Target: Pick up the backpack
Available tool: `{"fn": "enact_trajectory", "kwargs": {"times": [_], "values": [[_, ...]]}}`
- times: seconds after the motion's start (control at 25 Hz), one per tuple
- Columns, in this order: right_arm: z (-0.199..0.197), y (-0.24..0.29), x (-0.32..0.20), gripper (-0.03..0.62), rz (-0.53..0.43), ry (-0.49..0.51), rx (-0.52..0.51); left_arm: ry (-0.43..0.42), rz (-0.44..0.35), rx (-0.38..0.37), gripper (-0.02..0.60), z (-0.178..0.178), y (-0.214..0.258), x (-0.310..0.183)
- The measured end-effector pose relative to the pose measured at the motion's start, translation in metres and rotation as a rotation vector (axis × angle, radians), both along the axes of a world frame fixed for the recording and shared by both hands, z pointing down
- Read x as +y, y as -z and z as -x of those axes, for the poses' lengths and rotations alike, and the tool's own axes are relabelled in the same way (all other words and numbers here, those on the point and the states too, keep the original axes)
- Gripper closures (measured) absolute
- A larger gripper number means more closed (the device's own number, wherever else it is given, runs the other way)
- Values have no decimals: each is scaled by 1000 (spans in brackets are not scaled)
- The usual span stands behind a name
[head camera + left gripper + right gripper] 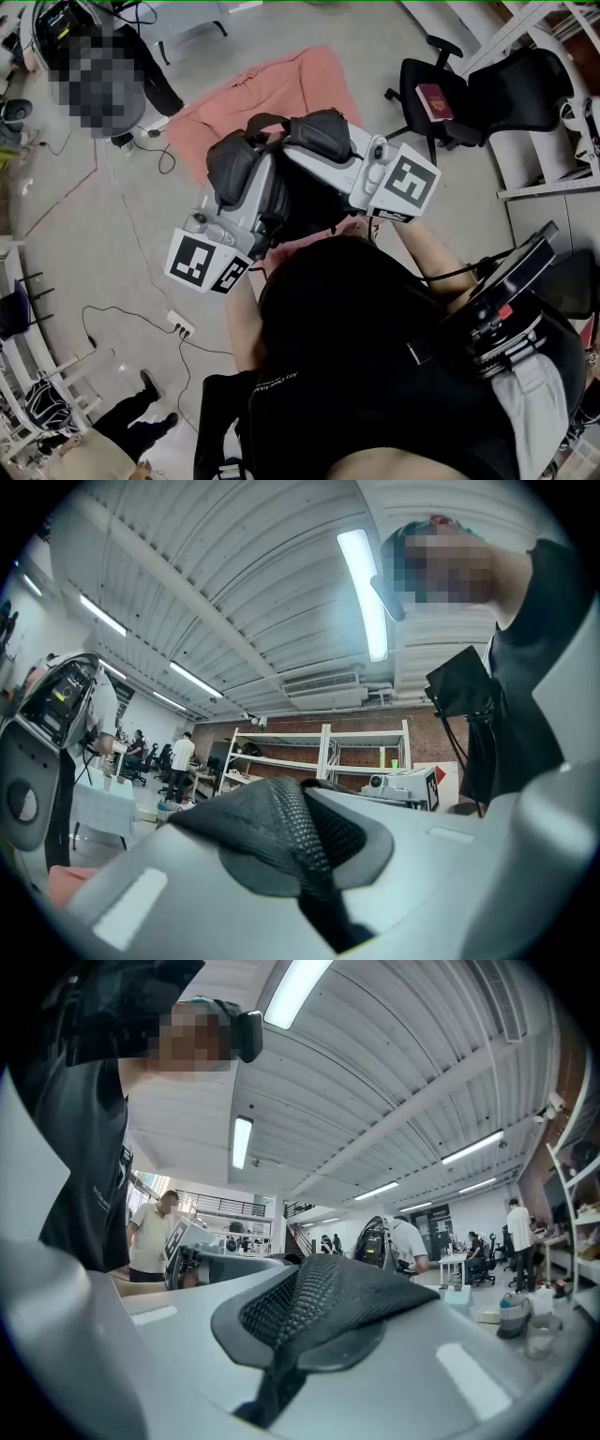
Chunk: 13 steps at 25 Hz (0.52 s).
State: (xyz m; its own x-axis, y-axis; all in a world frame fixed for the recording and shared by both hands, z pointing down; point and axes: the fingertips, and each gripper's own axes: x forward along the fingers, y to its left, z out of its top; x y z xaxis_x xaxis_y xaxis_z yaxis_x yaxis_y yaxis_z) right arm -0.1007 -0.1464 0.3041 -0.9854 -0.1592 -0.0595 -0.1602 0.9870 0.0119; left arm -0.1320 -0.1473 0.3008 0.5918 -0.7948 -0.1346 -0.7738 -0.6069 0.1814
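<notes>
While the head view looks steeply down, it shows two hand-held grippers raised over the pink cloth [281, 89] on the floor. The left hand-held gripper [251, 173] stands over the cloth's near left edge, the right hand-held gripper [328, 141] over its near right edge. Each carries one marker cube, two in all. The backpack [309, 202] hangs dark between them, above the cloth's near edge, with two padded straps: first strap [228, 161] on the left gripper, second strap [317, 131] on the right. Two black office chairs [525, 84] stand right of the cloth; one power strip [180, 325] lies well nearer than it, to the left.

Left gripper view: the left hand-held gripper [309, 855] has its jaws clamped on the mesh first strap [272, 822], which bulges above them.

Right gripper view: the right hand-held gripper [300, 1344] has its jaws clamped on the mesh second strap [328, 1302].
</notes>
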Motion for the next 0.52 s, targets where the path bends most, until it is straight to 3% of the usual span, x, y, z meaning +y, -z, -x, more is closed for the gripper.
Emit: {"fn": "enact_trajectory", "kwargs": {"times": [0.52], "values": [[-1, -4, -3, 569, 8, 14, 9, -3, 20, -4, 565, -2, -4, -3]]}}
